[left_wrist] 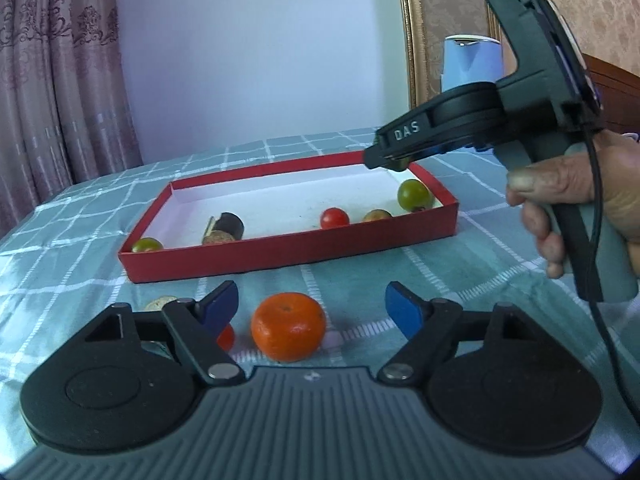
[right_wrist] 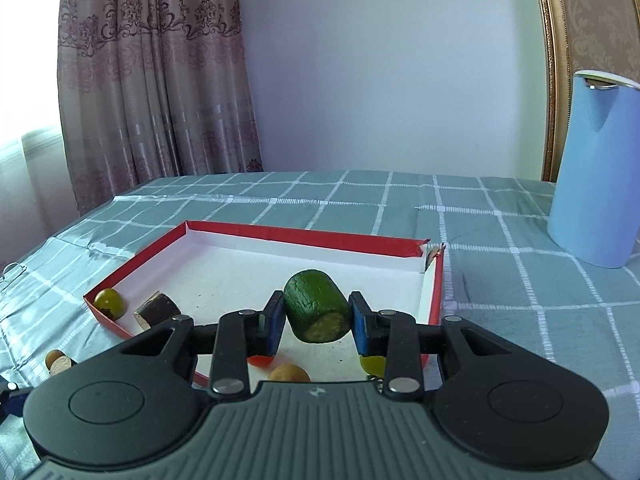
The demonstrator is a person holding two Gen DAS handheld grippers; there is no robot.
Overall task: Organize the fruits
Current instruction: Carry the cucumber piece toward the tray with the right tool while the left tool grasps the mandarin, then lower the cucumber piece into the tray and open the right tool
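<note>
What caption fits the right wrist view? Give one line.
Right gripper holds a green cylinder above the red tray.

1 red tray (left_wrist: 256,258); 1 tangerine (left_wrist: 288,326); 2 cherry tomatoes, 1 in the tray (left_wrist: 334,218) and 1 by the left gripper's finger (left_wrist: 226,337); 2 green round fruits (left_wrist: 414,195) (left_wrist: 147,245); 1 tan round fruit (left_wrist: 377,215); 1 green cylinder (right_wrist: 318,312); 1 dark cylinder (left_wrist: 225,229); 1 cork-like piece (right_wrist: 58,361) outside the tray; 1 blue kettle (right_wrist: 592,168); 2 grippers (left_wrist: 311,307) (right_wrist: 316,320)
</note>
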